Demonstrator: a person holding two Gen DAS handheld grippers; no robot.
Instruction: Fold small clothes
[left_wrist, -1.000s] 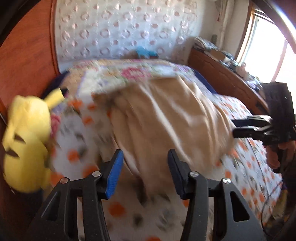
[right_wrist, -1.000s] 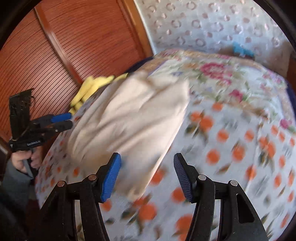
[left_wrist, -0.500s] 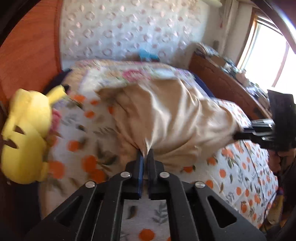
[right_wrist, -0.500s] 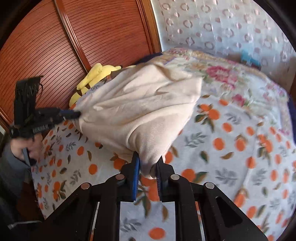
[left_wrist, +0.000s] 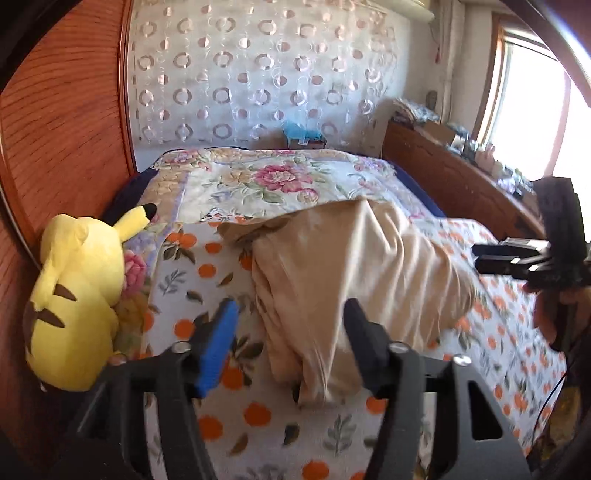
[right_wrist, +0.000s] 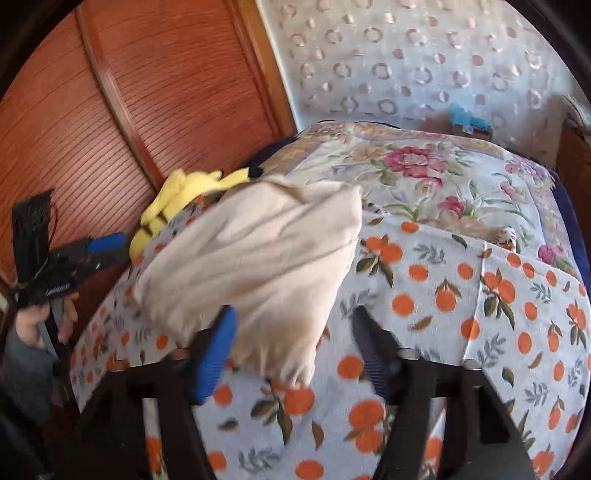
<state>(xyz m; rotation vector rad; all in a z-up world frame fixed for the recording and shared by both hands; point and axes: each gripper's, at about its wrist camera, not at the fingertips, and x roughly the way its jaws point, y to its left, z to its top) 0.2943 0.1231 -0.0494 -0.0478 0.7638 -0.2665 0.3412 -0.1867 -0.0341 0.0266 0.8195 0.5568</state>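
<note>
Two claws, both spread wide & gripping nothing: left gripper (left_wrist: 290, 332) and right gripper (right_wrist: 293, 343) each have a near corner of the beige, soft, crumpled cotton garment (left_wrist: 351, 273) lying loose between the jaws. Garment sits bunched on the orange-print white bedspread (right_wrist: 461, 302), prob. dropped there to flatten before folding. Yellow plush toy (left_wrist: 74, 295) rests w/ its back by the wood wall, clear of the work.
</note>
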